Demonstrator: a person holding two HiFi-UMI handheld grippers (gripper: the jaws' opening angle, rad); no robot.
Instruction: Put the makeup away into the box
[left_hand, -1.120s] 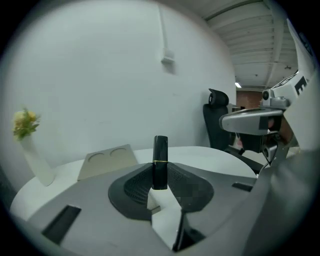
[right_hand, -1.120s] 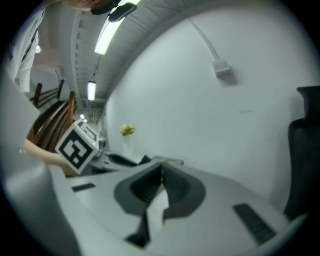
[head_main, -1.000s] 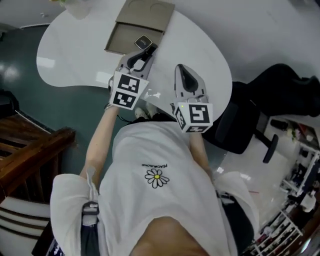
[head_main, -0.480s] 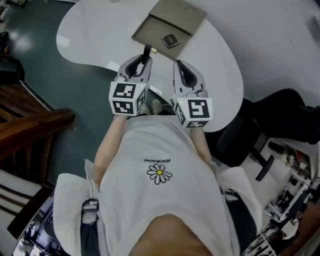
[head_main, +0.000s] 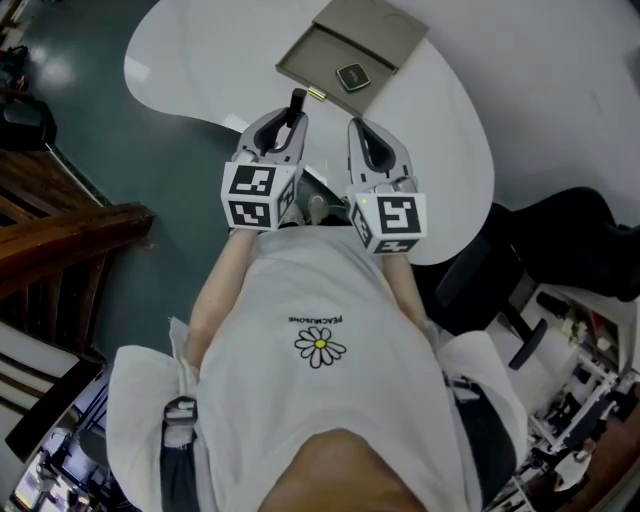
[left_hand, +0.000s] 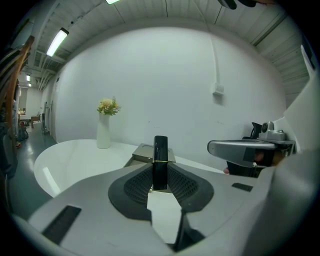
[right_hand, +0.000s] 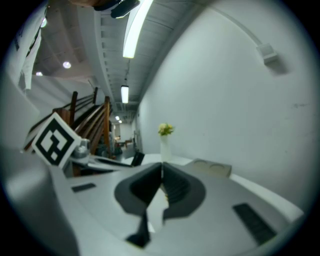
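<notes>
A slim black makeup tube with a gold band stands upright between the jaws of my left gripper, which is shut on it. In the head view the tube sticks out ahead of the left gripper, a little short of the open tan box. A dark square compact lies in the box's tray. My right gripper hovers beside the left one over the white table; its jaws are shut on nothing. The box shows beyond it.
A white vase with flowers stands on the table's far left. Wooden stair rails are at the left on the dark floor; a black chair is to the right of the table. A white wall lies behind the table.
The left gripper with the tube has drawn back from the box's edge, and both grippers now sit side by side. Little has moved in the last half second.
</notes>
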